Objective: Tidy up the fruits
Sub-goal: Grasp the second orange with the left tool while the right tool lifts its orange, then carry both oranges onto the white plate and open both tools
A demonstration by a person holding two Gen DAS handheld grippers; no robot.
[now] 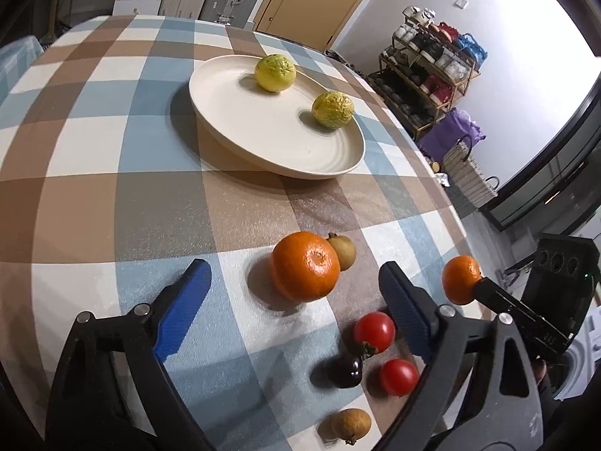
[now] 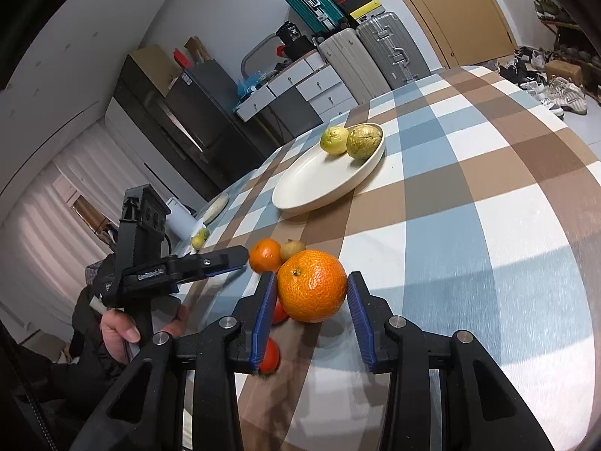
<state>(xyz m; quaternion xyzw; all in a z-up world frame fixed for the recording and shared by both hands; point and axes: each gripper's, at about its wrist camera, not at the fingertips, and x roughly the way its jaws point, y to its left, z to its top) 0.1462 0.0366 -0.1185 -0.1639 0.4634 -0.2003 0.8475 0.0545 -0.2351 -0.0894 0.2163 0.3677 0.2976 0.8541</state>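
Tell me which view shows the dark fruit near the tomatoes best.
The left wrist view: the dark fruit sits unobstructed between two tomatoes on the tablecloth. In the right wrist view it can't be made out; the right gripper covers that area.

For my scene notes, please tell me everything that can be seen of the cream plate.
The cream plate is round, shallow and matte, with a low raised rim and faint rings. It lies flat on the checked tablecloth. Two wrinkled yellow-green fruits sit on it, apart, near its rim; nothing else touches it.
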